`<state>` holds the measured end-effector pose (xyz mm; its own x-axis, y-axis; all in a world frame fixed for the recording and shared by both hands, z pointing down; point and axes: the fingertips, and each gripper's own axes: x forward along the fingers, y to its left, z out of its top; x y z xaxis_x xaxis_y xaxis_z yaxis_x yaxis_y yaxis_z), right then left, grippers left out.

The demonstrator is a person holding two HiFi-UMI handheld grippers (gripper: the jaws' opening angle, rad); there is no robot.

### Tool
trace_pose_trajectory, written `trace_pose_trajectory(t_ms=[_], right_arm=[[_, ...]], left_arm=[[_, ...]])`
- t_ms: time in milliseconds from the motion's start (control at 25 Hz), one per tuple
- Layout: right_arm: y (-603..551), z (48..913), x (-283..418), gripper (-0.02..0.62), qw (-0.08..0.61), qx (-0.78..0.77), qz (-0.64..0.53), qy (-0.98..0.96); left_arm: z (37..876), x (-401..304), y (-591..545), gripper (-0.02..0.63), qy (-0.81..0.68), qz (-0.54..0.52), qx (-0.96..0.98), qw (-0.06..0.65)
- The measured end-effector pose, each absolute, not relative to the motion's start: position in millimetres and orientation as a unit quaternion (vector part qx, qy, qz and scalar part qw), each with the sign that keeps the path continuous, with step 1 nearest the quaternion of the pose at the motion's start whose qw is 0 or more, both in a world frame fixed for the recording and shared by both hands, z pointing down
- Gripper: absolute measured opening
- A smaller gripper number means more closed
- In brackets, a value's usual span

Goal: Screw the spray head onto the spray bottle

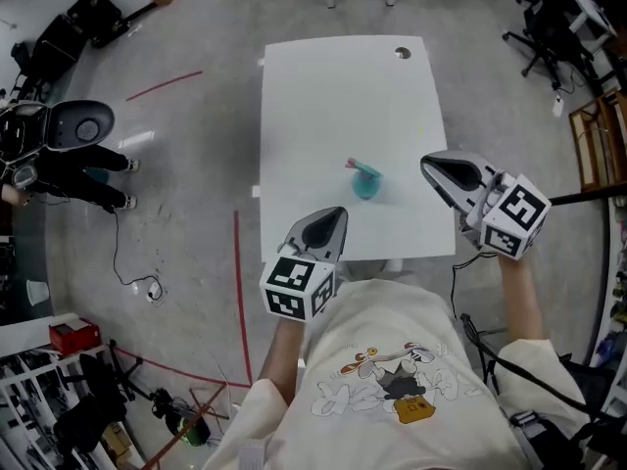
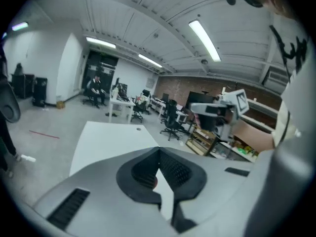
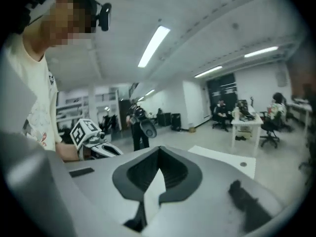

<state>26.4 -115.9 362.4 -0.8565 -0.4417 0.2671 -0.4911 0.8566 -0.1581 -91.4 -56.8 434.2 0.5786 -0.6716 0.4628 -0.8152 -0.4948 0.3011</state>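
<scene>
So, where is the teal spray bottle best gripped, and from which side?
Probably the spray bottle by its round teal body, below the pink spray head, coming from the table's near edge: it seems to stand upright, alone, and the head points away left.

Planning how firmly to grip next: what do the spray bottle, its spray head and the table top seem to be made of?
Spray bottle: probably plastic, going by its even teal colour; it is too small in the head view to judge the finish.
Spray head: pinkish-red, likely moulded plastic too.
Table: smooth, flat white top with little glare, so probably matte laminate or painted board.
</scene>
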Motion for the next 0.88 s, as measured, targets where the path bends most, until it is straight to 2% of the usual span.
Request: trace_pose_trajectory(t_ms=[120, 160, 280, 360, 520, 880], right_arm=[[-81, 394, 35, 0.006, 0.041, 0.331, 0.185, -0.924], [-70, 408, 31, 0.006, 0.046, 0.356, 0.194, -0.913], [-47, 445, 15, 0.005, 0.118, 0.424, 0.175, -0.881], [-36, 454, -2, 0.005, 0.146, 0.42, 0.154, -0.882], [-35, 448, -20, 0.006, 0.148, 0.393, 0.129, -0.899], [-41, 455, 0, 0.005, 0.138, 0.411, 0.174, -0.884]], left_arm=[[434, -88, -62, 0.006, -0.448, 0.153, 0.852, 0.224], [435, -87, -61, 0.006, -0.445, 0.158, 0.853, 0.221], [441, -83, -59, 0.006, -0.452, 0.177, 0.849, 0.206], [443, -78, -58, 0.006, -0.458, 0.179, 0.847, 0.203], [449, -65, -55, 0.006, -0.456, 0.178, 0.847, 0.208], [451, -47, -40, 0.006, -0.437, 0.178, 0.855, 0.216]])
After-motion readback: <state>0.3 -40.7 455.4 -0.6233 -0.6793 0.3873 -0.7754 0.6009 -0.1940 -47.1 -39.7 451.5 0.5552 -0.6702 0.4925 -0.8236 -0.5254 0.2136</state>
